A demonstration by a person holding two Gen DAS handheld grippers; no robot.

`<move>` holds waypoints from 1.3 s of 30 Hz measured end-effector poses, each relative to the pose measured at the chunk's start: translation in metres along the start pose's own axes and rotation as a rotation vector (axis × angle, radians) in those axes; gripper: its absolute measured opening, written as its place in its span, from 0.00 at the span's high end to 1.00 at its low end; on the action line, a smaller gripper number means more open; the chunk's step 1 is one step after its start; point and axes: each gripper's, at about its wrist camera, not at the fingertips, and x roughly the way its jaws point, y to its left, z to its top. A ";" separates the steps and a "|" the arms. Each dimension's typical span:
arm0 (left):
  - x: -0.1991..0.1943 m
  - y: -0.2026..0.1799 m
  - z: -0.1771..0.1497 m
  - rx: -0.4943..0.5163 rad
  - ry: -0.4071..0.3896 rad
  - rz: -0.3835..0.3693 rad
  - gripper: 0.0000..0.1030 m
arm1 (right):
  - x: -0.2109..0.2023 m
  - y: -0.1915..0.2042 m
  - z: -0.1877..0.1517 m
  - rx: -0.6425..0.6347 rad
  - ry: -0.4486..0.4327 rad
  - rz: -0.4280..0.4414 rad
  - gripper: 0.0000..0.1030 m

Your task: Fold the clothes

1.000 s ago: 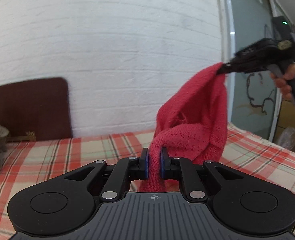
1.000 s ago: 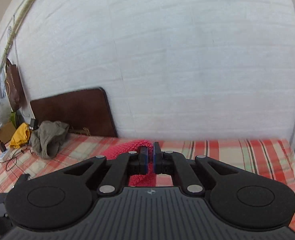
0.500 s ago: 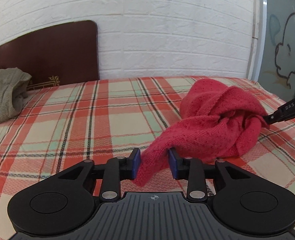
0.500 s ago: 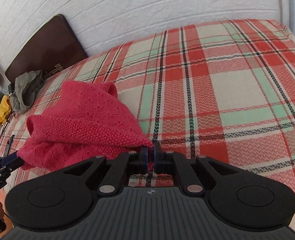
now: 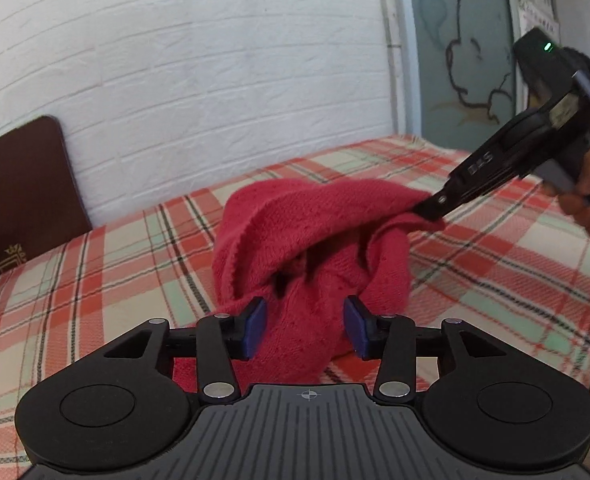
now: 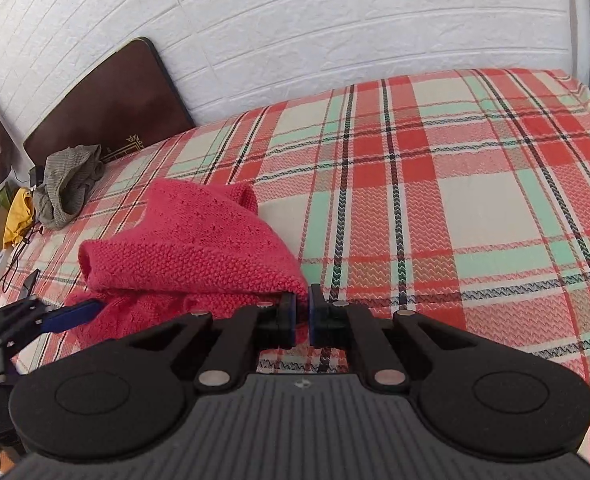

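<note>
Right gripper (image 6: pixel 302 314) (clamped) on sweater (image 6: pixel 199 252)

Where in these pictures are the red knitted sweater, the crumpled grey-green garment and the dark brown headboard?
red knitted sweater (image 6: pixel 199 248): right wrist view, on its raised upper fold.
grey-green garment (image 6: pixel 69 184): right wrist view, middle of the crumpled heap.
dark brown headboard (image 6: pixel 111 108): right wrist view, on its flat front panel.

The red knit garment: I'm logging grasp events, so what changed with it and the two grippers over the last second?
The left gripper opened and let go of the red knit garment, which now slumps on the plaid bedspread between its spread fingers. The garment came down from hanging in the air to the bed. The right gripper stayed clamped on one edge; the olive garment did not move.
</note>
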 end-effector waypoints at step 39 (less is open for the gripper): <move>-0.020 -0.003 -0.002 -0.043 -0.087 -0.061 0.95 | -0.004 0.133 0.100 -0.425 -0.119 0.102 0.98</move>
